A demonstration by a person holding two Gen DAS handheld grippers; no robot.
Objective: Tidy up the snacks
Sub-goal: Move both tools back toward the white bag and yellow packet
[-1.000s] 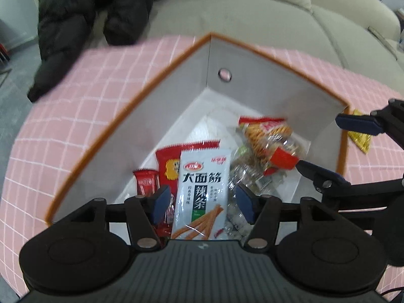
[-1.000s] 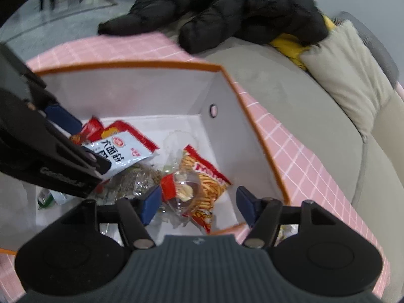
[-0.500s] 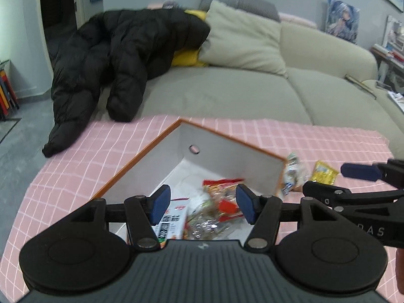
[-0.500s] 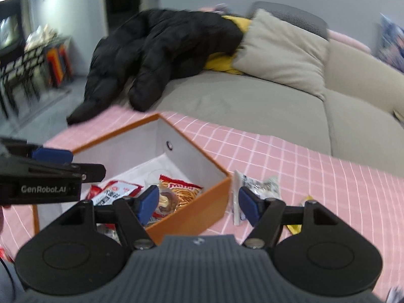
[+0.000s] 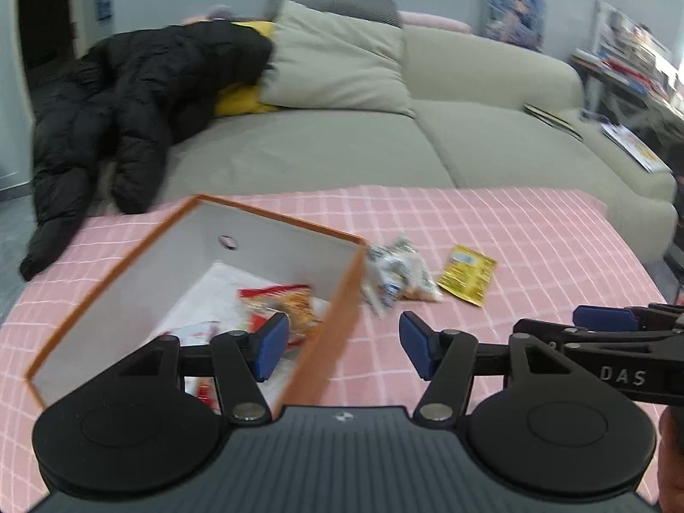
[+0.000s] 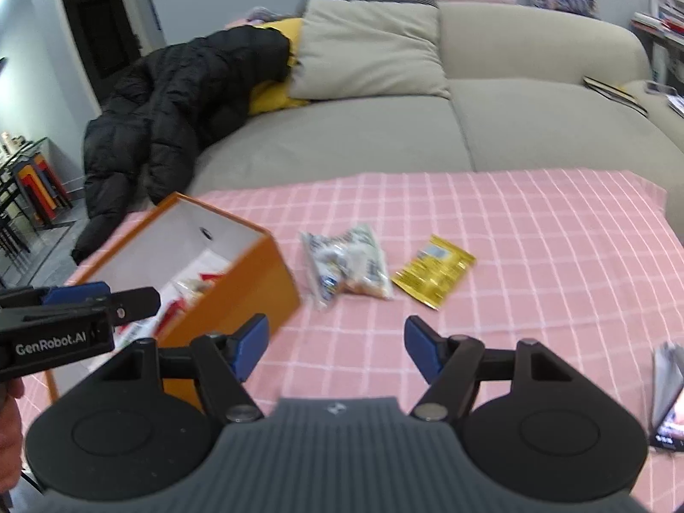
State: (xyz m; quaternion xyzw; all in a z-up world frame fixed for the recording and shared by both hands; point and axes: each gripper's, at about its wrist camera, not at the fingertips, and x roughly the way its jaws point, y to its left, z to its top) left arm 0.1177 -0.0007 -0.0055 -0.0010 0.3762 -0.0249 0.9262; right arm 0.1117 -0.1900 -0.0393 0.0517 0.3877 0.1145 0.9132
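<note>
On the pink cloth (image 6: 534,231) in front of the sofa (image 6: 513,128), an orange box (image 6: 260,282) stands with its top open, so snacks can be dropped in from above. Several packets (image 5: 282,303) already lie on its white floor, among them a red-and-orange one; the rest are too blurred to name. Two snacks lie outside, just beside the box's right wall: a clear bag (image 6: 346,265) with pale contents, nearest the box, and a yellow sachet (image 6: 434,271) next to it, the two touching or nearly so.

The left gripper (image 5: 337,344) has its jaws wide and holds nothing; it hangs above the box's near corner, one finger over the inside and one over the cloth. The right gripper (image 6: 337,346) is also spread wide and empty, aimed at the cloth short of the two loose snacks. That open stance suits a pickup: by my reading the clear bag is the likelier next target, being closer, with the sachet after it.

The bag looks crinkly and slack, so a pinch near its middle probably holds better than one at an edge. A phone (image 6: 667,397) lies at the cloth's far right, clear of the work.
</note>
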